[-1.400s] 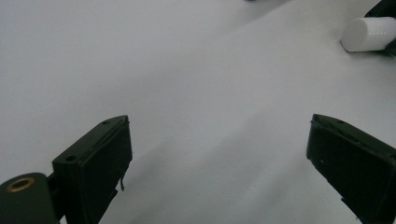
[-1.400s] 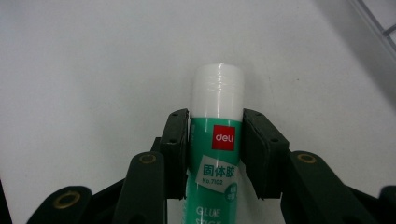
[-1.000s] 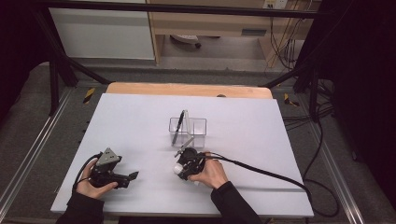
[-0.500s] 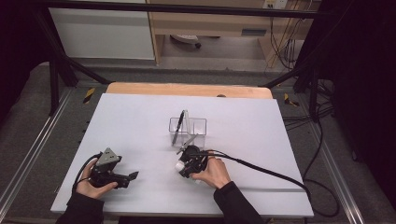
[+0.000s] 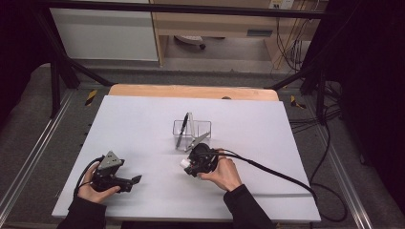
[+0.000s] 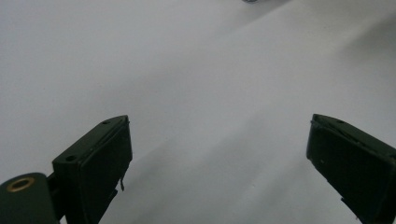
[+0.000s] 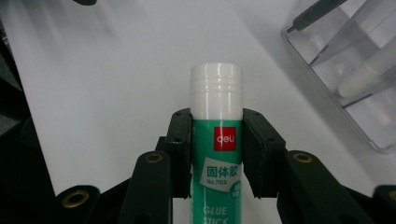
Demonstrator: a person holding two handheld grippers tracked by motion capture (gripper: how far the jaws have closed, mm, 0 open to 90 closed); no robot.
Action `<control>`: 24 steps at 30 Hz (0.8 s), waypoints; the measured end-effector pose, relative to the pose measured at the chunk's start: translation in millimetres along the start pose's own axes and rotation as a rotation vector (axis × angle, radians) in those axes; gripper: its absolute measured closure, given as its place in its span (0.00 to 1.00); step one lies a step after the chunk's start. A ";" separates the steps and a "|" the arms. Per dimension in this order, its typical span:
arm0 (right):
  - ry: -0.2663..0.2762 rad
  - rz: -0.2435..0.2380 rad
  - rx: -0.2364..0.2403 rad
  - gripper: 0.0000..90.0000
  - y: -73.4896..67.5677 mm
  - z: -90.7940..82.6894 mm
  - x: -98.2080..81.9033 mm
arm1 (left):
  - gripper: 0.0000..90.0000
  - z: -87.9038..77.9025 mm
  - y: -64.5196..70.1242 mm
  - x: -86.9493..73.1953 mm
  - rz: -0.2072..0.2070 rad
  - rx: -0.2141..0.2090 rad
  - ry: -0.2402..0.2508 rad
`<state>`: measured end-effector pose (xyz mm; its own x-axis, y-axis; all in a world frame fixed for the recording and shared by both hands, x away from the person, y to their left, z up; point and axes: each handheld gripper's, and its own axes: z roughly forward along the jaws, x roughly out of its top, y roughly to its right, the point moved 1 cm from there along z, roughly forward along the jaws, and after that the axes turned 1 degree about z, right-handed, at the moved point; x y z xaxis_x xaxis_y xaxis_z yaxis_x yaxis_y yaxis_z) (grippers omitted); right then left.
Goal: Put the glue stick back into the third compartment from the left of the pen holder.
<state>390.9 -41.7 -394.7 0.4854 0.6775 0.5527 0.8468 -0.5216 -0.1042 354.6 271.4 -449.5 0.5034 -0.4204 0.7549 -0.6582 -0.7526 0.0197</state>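
1. The right gripper (image 7: pixel 215 140) is clenched on a glue stick (image 7: pixel 216 140), its two black jaws pressing the green-labelled barrel from either side, just below the white cap.
2. In the high view the right gripper (image 5: pixel 190 164) sits low over the table (image 5: pixel 143 124), just in front of a clear holder (image 5: pixel 203 126), with the white cap of the glue stick (image 5: pixel 184 163) poking out toward the person's left.
3. The left gripper (image 6: pixel 217 154) is released: its jaws stand wide apart over bare table, with nothing between them. In the high view it rests near the front left of the table (image 5: pixel 135 180), well apart from the holder.
4. Judging by this, the pick-up is done and the glue stick is lifted or nearly so. What seems left is carrying it to the holder and setting it inside, which is not yet done.
5. The holder already contains a black pen (image 5: pixel 181 129) leaning against its wall, and what looks like a white marker (image 7: pixel 369 70) in the right gripper view.
6. The glue stick is a smooth, round plastic cylinder with a glossy ribbed cap and a printed label.
7. The holder (image 7: pixel 336 70) is a box of hard, clear plastic with straight walls and a divider.
8. The tabletop is a matte white sheet, with a wooden edge showing at the far side.
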 end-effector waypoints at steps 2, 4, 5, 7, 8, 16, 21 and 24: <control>0.021 0.001 -0.004 0.73 0.8 -4.7 0.1 | 0.07 0.0 -0.1 0.0 0.000 -0.001 0.000; 0.034 0.007 -0.011 0.73 1.9 -9.1 -0.2 | 0.07 0.1 -0.1 0.0 -0.001 0.000 0.000; 0.041 0.002 -0.011 0.73 3.2 -11.4 -0.5 | 0.07 0.0 -0.2 -0.1 -0.002 0.000 0.000; 0.061 0.014 -0.015 0.73 4.7 -16.3 -1.8 | 0.07 -0.1 -0.2 0.0 -0.002 0.000 0.000; 0.073 0.015 -0.018 0.73 6.2 -18.6 -2.7 | 0.07 -0.2 -0.2 0.0 -0.003 0.000 0.000; 0.167 0.047 -0.046 0.73 18.1 -35.7 -13.1 | 0.07 0.3 -0.4 -0.3 -0.002 0.001 -0.001; 0.242 0.076 -0.058 0.73 25.3 -46.8 -20.3 | 0.07 0.4 -0.4 -0.3 -0.003 0.001 -0.002; 0.279 0.088 -0.071 0.73 29.0 -53.8 -23.6 | 0.07 0.6 -0.4 -0.4 -0.003 0.002 -0.003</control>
<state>392.3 -100.8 -366.3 0.4694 0.4643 0.7511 0.7821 -0.6134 -0.1096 354.9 271.6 -450.2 0.5069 -0.4199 0.7528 -0.6559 -0.7546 0.0208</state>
